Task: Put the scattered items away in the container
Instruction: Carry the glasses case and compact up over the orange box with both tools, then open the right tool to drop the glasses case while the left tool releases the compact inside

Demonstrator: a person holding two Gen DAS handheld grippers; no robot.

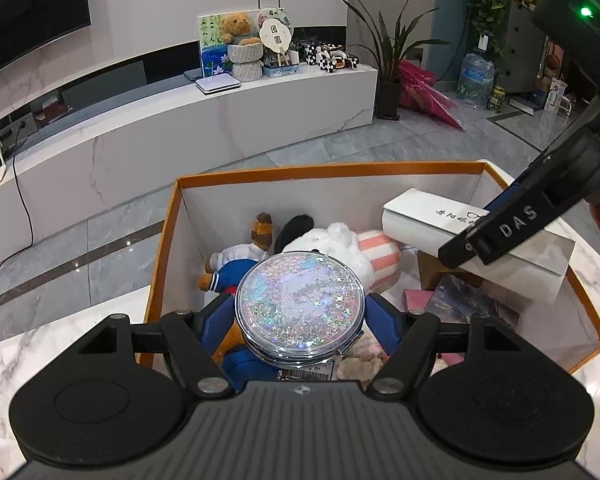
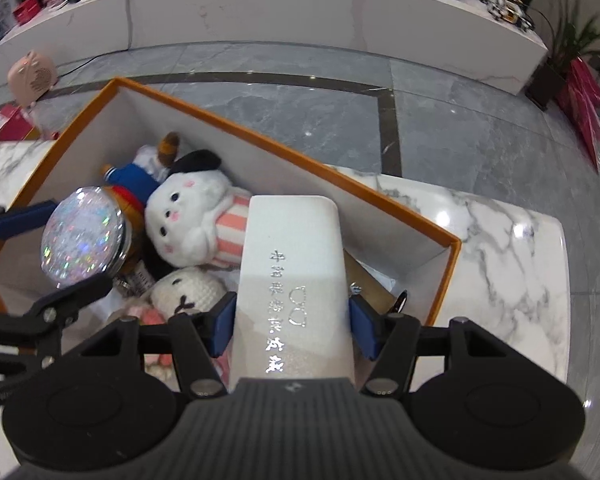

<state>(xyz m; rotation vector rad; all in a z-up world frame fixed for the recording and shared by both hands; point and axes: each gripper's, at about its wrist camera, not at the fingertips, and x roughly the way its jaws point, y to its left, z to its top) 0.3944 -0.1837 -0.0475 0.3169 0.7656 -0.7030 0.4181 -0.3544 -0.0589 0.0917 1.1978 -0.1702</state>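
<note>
An orange-rimmed box (image 1: 168, 240) (image 2: 452, 240) with white inner walls stands on the marble table. My left gripper (image 1: 300, 312) (image 2: 52, 248) is shut on a round glittery compact mirror (image 1: 300, 300) (image 2: 82, 236), held over the box's near side. My right gripper (image 2: 292, 320) (image 1: 500, 236) is shut on a white glasses case (image 2: 296, 256) (image 1: 420, 220) with silver lettering, held above the box's right part. Inside lie a white plush in a pink striped outfit (image 1: 340, 240) (image 2: 192, 216), a brown plush in blue (image 1: 236, 264) (image 2: 140, 172) and a cream crocheted toy (image 2: 188, 288).
Books or flat cards (image 1: 472, 300) lie in the box's right half. The marble table (image 2: 512, 272) extends to the right of the box. A pink heater (image 2: 32, 76) stands on the floor at the left. A low white cabinet (image 1: 220, 120) and a potted plant (image 1: 388, 64) stand beyond.
</note>
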